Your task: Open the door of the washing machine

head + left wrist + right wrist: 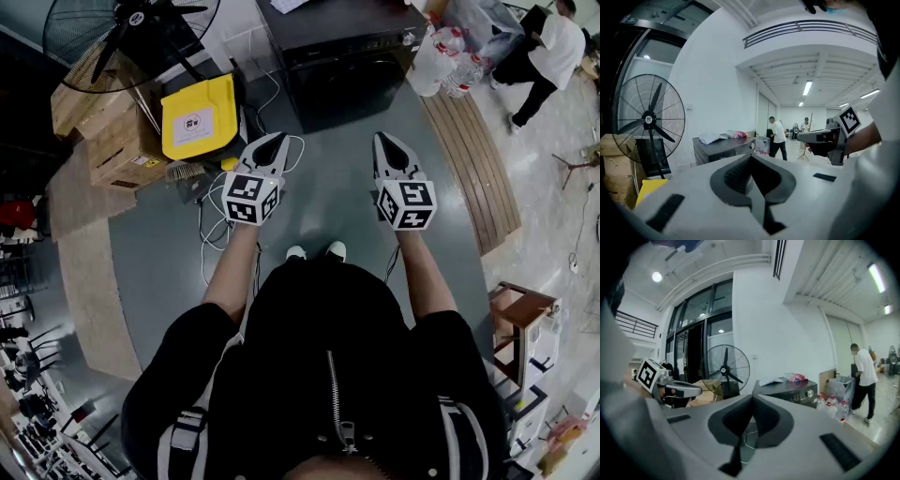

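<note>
Black washing machine (pixel 339 33) stands well ahead of the person, its door (pixel 349 86) not yet opened or touched, while the left gripper (pixel 277 142) and right gripper (pixel 382 142), both clenched on nothing, hover apart from it.

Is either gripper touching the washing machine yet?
No, the left gripper and right gripper hover above the floor, short of the washing machine.

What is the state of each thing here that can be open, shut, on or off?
Washing machine door: closed.
Left tool: shut, holds nothing.
Right tool: shut, holds nothing.
Fan: blades look sharp, so it seems not to be turning.
</note>
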`<state>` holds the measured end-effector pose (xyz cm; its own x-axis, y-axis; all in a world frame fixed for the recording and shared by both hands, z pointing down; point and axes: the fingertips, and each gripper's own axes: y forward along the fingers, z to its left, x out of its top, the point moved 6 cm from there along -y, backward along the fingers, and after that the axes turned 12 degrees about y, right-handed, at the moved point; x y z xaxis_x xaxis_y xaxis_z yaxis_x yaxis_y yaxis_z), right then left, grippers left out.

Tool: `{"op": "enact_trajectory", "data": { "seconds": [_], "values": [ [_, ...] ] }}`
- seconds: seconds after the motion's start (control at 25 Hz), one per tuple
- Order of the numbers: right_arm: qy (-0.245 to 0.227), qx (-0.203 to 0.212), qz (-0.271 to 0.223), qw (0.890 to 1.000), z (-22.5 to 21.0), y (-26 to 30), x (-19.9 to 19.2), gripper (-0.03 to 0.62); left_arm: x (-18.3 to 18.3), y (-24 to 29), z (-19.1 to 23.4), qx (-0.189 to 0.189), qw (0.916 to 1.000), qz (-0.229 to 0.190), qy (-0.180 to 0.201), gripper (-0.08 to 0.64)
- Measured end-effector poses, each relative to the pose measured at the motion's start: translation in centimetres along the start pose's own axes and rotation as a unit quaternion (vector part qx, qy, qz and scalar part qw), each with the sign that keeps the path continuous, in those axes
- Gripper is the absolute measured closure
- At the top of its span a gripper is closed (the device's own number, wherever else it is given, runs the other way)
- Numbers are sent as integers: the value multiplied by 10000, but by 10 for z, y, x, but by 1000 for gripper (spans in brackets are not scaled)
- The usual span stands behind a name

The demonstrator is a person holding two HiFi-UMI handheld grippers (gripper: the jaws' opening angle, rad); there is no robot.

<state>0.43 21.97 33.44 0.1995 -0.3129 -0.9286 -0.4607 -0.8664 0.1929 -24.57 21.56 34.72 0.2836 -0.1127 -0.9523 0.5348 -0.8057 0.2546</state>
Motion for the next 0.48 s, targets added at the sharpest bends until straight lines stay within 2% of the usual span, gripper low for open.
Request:
{"op": "enact_trajectory", "data": {
  "seconds": [0.28,0.48],
  "values": [
    [245,341,287,9987,-12,1,-11,589,-4,8,-17,82,9999,54,-39,557],
    [274,366,232,9987,-17,16,-11,588,-12,17,-15,139,9998,138,-100,557]
  ]
}}
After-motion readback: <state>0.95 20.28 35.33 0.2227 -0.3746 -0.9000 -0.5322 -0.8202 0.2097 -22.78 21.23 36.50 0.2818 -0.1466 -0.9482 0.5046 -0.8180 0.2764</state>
